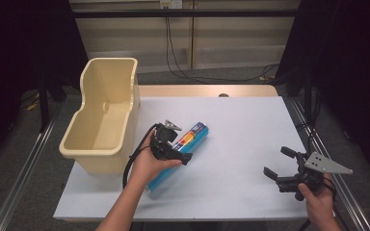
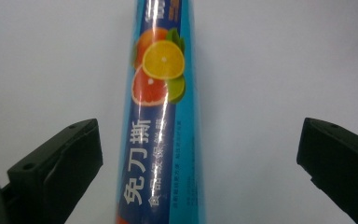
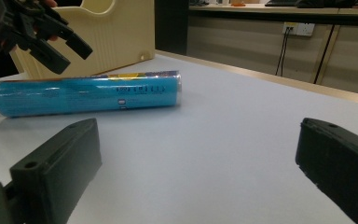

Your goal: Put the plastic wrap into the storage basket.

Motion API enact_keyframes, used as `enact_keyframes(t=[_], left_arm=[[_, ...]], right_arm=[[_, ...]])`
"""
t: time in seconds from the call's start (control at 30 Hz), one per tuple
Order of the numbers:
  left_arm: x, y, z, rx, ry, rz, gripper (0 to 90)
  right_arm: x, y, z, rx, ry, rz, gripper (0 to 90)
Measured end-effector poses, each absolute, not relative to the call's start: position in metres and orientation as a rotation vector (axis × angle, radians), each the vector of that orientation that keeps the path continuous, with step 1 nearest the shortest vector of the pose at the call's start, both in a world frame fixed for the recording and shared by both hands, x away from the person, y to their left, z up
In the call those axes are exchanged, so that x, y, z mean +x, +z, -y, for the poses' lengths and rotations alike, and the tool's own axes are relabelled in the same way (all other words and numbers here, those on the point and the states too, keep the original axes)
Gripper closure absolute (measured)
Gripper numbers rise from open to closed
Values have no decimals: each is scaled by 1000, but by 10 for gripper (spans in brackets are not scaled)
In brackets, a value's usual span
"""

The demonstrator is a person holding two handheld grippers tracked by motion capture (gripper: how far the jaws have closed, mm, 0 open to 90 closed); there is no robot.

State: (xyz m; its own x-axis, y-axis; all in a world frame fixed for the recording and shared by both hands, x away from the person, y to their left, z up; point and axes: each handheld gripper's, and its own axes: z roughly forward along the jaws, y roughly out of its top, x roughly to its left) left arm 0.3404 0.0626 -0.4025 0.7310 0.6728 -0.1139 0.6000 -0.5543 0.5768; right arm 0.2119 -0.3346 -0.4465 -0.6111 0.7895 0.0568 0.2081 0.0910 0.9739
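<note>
We've got the blue roll (image 1: 180, 154) lying flat on the desk (image 1: 241, 130), just beside the cream bin (image 1: 103, 115). Left tongs (image 2: 198, 163) hover over it, jaws wide apart astride it, not touching. Right tongs (image 1: 277, 163) wide open too, holding nothing, well apart at the desk's right.

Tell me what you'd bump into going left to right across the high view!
Bin → left gripper → blue roll → right gripper, jaws wide apart.
</note>
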Motion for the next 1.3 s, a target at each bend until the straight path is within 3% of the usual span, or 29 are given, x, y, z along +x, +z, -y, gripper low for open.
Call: enact_keyframes(t=[0.1,0.7,0.93,1.3], left_arm=[[352,-405,-58,2382,117,-993,51],[390,-428,-31,2590,-49,-1099,126],[390,-433,-33,2660,-53,-1120,158],[388,-442,-34,2733,-63,-1101,276]], right_arm=[[212,-446,335,982,1548,-1882,0],[213,-446,337,981,1554,-1883,0],[213,-446,337,983,1556,-1883,0],[214,-446,337,982,1558,-1883,0]])
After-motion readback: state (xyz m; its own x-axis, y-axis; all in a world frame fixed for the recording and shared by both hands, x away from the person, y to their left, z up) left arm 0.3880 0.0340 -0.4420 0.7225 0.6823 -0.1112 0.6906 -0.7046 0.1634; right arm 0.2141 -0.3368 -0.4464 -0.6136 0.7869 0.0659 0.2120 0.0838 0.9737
